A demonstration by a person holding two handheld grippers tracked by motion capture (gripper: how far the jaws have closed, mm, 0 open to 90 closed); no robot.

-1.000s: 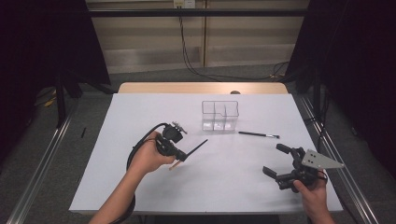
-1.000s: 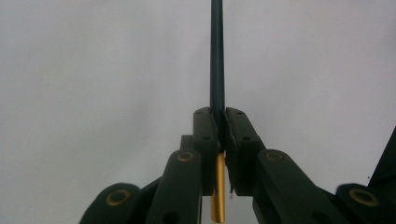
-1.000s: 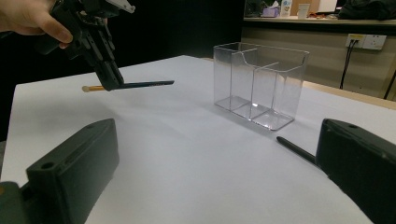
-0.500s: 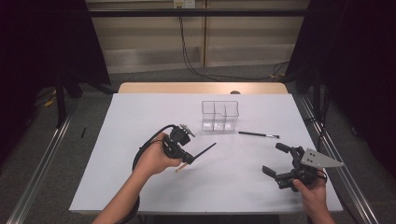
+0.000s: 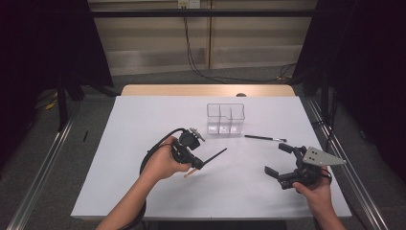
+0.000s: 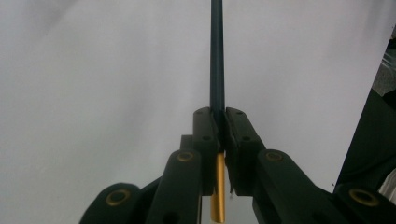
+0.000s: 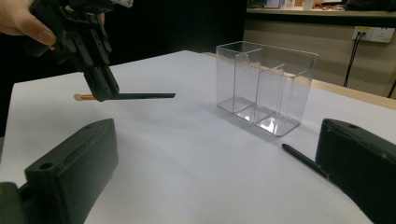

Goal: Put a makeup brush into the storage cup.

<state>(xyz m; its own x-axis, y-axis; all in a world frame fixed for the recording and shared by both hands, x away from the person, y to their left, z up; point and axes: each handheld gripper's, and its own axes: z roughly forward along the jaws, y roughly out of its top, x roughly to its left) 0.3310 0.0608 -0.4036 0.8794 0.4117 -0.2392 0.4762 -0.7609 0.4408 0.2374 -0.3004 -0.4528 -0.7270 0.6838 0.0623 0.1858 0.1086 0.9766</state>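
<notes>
My left gripper (image 5: pixel 197 164) is shut on a dark pencil (image 5: pixel 215 155) with a gold ferrule and holds it just above the white table. The pencil's tip points right, toward the clear three-compartment organizer (image 5: pixel 226 119). In the left gripper view the jaws (image 6: pixel 222 114) pinch the pencil (image 6: pixel 217 56) near its gold end. The right gripper view shows that gripper (image 7: pixel 105 93), the pencil (image 7: pixel 144 96) held level, and the organizer (image 7: pixel 261 86). My right gripper (image 5: pixel 276 159) stands open at the table's right front, nothing between its jaws. A black pen (image 5: pixel 264 138) lies near it.
The white table (image 5: pixel 143 120) has a wooden strip along its far edge. The black pen (image 7: pixel 303 160) lies between the organizer and my right jaw. Metal rails run along the floor on both sides. Dark curtains stand left and right.
My left gripper has shifted a little to the right with the pencil in it. The right gripper has kept still.
</notes>
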